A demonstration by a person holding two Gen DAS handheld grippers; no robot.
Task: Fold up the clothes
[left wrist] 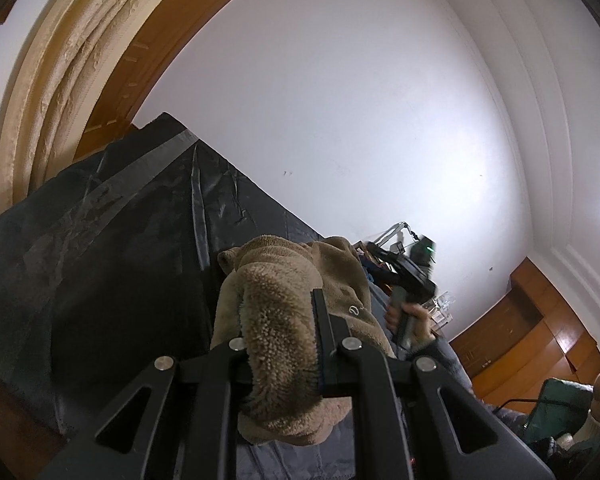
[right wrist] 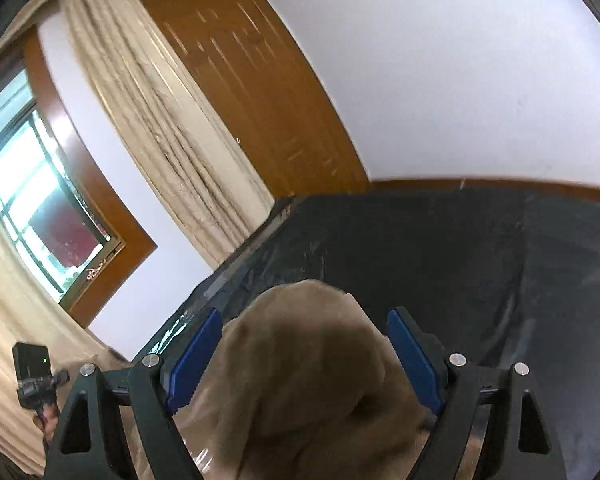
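Much of the brown fleece garment [left wrist: 296, 320] is hidden: in the left wrist view its near part disappears under the black frame of the left gripper [left wrist: 280, 328], and only one dark finger [left wrist: 324, 340] shows, pressed into the pile, while the other is buried in the fabric. From this the left jaws appear closed on a bunched fold of the fleece, which is lifted above the dark sheet [left wrist: 100, 240] covering the table. In the right wrist view the same garment [right wrist: 312, 364] is blurred and fills the near middle, its lower edge cut off by the frame. The right gripper [right wrist: 306, 364] holds its two blue pads [right wrist: 196, 360] wide apart, one on each side of the mound of cloth, with the jaws open and not pinching it. Far right in the left view, a hand [left wrist: 410, 322] wraps the handle of the right gripper, tilted toward the garment. A beige curtain [right wrist: 160, 112] and a wooden door [right wrist: 252, 88] stand beyond the table.
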